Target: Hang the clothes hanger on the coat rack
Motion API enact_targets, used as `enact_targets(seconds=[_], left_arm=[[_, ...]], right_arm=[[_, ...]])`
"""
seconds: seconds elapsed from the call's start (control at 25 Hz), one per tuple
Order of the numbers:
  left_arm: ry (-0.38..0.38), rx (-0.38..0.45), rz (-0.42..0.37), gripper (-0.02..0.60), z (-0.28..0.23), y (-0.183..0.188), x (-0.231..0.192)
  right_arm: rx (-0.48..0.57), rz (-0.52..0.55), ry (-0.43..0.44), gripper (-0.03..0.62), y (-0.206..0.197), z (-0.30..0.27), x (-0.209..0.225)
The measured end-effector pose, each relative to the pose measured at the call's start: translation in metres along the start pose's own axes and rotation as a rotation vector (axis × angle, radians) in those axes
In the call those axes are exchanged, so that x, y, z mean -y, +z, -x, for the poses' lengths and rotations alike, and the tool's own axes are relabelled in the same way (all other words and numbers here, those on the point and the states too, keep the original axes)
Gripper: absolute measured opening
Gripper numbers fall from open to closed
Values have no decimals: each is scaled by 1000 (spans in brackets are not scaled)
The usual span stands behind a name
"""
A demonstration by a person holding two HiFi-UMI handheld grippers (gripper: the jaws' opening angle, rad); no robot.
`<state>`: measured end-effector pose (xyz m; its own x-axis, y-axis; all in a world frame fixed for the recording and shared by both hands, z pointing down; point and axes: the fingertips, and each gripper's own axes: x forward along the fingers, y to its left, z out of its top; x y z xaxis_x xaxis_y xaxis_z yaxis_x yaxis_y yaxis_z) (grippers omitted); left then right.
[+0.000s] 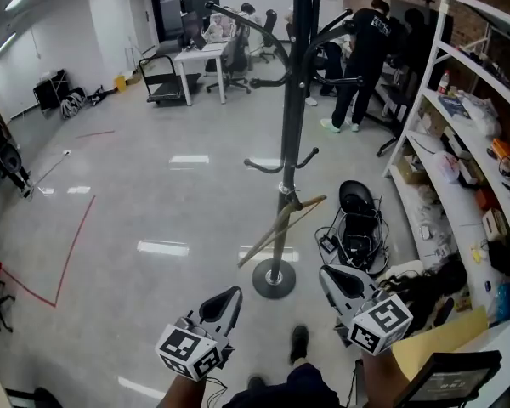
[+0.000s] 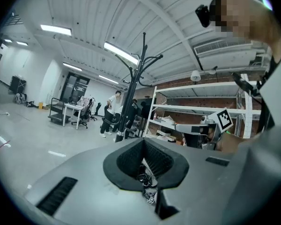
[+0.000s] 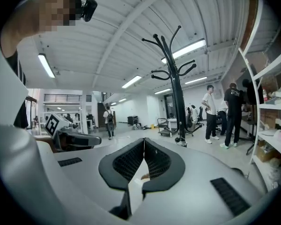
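Observation:
The black coat rack (image 1: 292, 100) stands on its round base in the middle of the floor, just ahead of me. A wooden clothes hanger (image 1: 280, 225) hangs tilted low on its pole, hooked below the lowest arms. My left gripper (image 1: 232, 294) is at the bottom, left of the base, shut and empty. My right gripper (image 1: 325, 272) is right of the base, also shut with nothing in it. Neither touches the hanger. The rack (image 2: 131, 102) shows ahead in the left gripper view, past the left gripper (image 2: 143, 141). The right gripper view shows the rack (image 3: 175, 97) beyond the right gripper (image 3: 144, 141).
White shelving (image 1: 459, 143) full of items runs along the right. A pile of black cables and gear (image 1: 357, 228) lies on the floor right of the rack. People (image 1: 365, 49) stand at the back, near a desk (image 1: 200, 58) and a cart (image 1: 166, 83).

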<state>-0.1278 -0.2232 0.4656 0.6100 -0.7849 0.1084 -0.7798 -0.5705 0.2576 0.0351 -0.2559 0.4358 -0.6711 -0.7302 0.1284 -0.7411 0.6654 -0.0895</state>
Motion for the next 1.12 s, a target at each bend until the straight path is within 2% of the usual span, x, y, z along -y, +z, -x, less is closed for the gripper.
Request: enact_targets(seconds=[0.12,0.28,0.56,0.84,1.12], left_arm=[[-1,-21,16,0,30,-8,8],[-17,-17,-16,0,54,-4,32],[-33,29,-55,0,84,3,84],[-5,-7,-76,0,116,-21,164],[11,-60,-57,0,142,-53,232]], right_arm=[[-23,0,-34,8,-4,22,-26],[-11,11,-52,8,1,52,-50],[8,40,-33,8,3,102,-83],[16,29,20,8,-19,181,-111],[2,-34,21,8,-42,249,-117]])
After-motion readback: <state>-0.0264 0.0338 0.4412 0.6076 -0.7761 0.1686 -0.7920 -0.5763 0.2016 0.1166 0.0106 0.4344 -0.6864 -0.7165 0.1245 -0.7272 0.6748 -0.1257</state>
